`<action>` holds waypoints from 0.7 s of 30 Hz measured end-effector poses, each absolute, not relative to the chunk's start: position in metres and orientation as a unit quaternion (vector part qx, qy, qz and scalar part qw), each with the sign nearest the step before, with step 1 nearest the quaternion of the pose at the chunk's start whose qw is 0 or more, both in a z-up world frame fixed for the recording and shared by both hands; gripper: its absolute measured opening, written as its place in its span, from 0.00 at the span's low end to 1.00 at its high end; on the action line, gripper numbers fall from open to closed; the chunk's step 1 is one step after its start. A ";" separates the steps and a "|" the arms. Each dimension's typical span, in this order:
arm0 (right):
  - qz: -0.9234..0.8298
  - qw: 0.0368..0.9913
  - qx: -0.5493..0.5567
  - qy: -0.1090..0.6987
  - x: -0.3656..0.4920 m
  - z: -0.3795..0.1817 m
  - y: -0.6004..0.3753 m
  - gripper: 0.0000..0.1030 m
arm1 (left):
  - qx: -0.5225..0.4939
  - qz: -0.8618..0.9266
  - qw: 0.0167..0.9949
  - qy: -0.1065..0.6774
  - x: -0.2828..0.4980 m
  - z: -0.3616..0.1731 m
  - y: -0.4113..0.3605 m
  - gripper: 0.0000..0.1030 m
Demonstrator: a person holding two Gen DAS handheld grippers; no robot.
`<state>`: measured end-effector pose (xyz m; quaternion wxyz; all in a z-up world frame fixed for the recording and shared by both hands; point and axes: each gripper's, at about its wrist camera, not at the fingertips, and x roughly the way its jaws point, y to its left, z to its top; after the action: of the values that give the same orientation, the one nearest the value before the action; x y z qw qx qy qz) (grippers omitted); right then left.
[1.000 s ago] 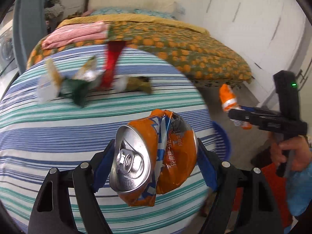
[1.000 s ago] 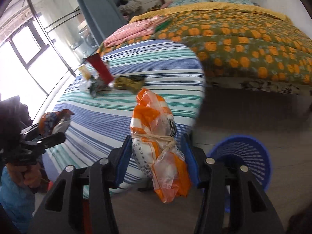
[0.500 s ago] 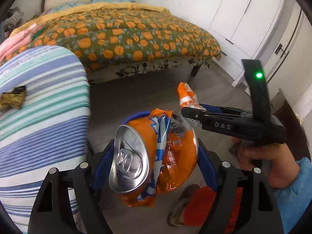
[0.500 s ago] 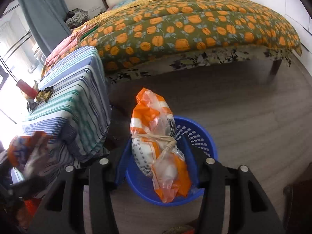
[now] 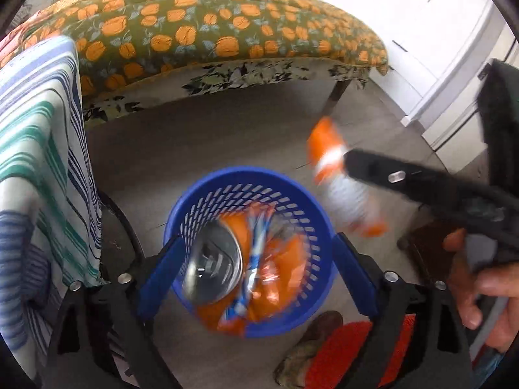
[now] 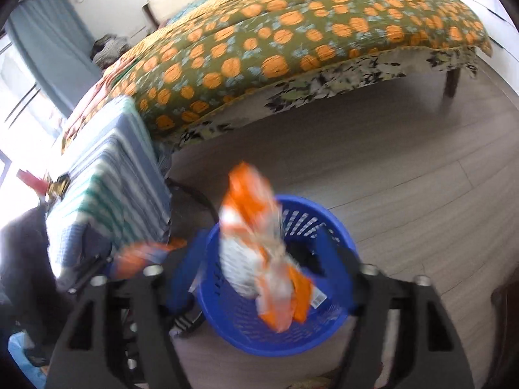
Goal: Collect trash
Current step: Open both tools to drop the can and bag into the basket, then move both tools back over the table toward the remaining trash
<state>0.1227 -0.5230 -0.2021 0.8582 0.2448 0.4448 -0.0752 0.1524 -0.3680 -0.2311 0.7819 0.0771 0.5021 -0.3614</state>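
Observation:
My left gripper (image 5: 258,243) hangs over a blue mesh basket (image 5: 246,175) on the floor. Its jaws are opening, and the crushed orange can (image 5: 240,265) blurs between them, clear of both blue pads, over the basket's mouth. My right gripper (image 6: 262,236) is above the same basket (image 6: 285,343) with its jaws opening too. The knotted orange-and-white plastic bag (image 6: 259,253) slips between them, free of the pads. The left wrist view shows that bag (image 5: 343,188) at the right. The can (image 6: 142,256) appears at the left of the right wrist view.
A striped-cloth table (image 5: 39,129) stands just left of the basket, with wrappers (image 6: 48,184) lying on it. The bed with the pumpkin quilt (image 6: 292,39) lies behind. White cupboards (image 5: 438,32) are at the right. A red slipper (image 5: 350,350) and a person's hand (image 5: 480,278) are near.
Both grippers swung from the table down over the basket. Their jaws have spread, and the can and the bag have come loose from the pads.

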 end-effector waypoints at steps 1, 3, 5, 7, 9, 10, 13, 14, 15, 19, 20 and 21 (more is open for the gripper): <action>-0.080 0.859 0.253 0.438 0.122 -0.199 -0.527 0.69 | 0.076 -0.358 0.783 0.503 0.154 -0.231 -0.367 0.88; -0.091 0.862 0.258 0.427 0.119 -0.194 -0.532 0.70 | 0.064 -0.358 0.786 0.499 0.153 -0.224 -0.361 0.88; -0.106 0.868 0.253 0.415 0.116 -0.187 -0.535 0.72 | 0.052 -0.364 0.793 0.486 0.148 -0.209 -0.351 0.91; -0.117 0.871 0.247 0.408 0.115 -0.182 -0.534 0.81 | 0.041 -0.369 0.802 0.468 0.139 -0.187 -0.337 0.91; -0.129 0.875 0.235 0.402 0.116 -0.179 -0.529 0.82 | 0.028 -0.374 0.810 0.452 0.130 -0.164 -0.318 0.93; -0.134 0.878 0.225 0.400 0.117 -0.177 -0.524 0.84 | 0.023 -0.374 0.813 0.445 0.126 -0.155 -0.309 0.94; -0.146 0.890 0.190 0.389 0.119 -0.171 -0.504 0.92 | 0.011 -0.369 0.825 0.428 0.115 -0.129 -0.267 0.95; -0.144 0.894 0.178 0.385 0.120 -0.169 -0.496 0.92 | 0.013 -0.362 0.830 0.424 0.112 -0.124 -0.250 0.95; -0.138 0.900 0.160 0.381 0.120 -0.165 -0.484 0.92 | 0.017 -0.354 0.836 0.420 0.111 -0.121 -0.237 0.95; -0.106 0.923 0.083 0.361 0.120 -0.153 -0.432 0.92 | 0.039 -0.281 0.862 0.420 0.113 -0.123 -0.166 0.95; -0.096 0.926 0.063 0.359 0.120 -0.152 -0.415 0.92 | 0.042 -0.263 0.866 0.423 0.115 -0.125 -0.150 0.95; -0.089 0.928 0.053 0.359 0.120 -0.151 -0.402 0.92 | 0.044 -0.237 0.871 0.428 0.120 -0.129 -0.127 0.95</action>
<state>0.1199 -0.4024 -0.1513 0.9276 0.0532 0.3590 -0.0886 0.1197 -0.1273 -0.1293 0.8710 0.0439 0.4282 -0.2368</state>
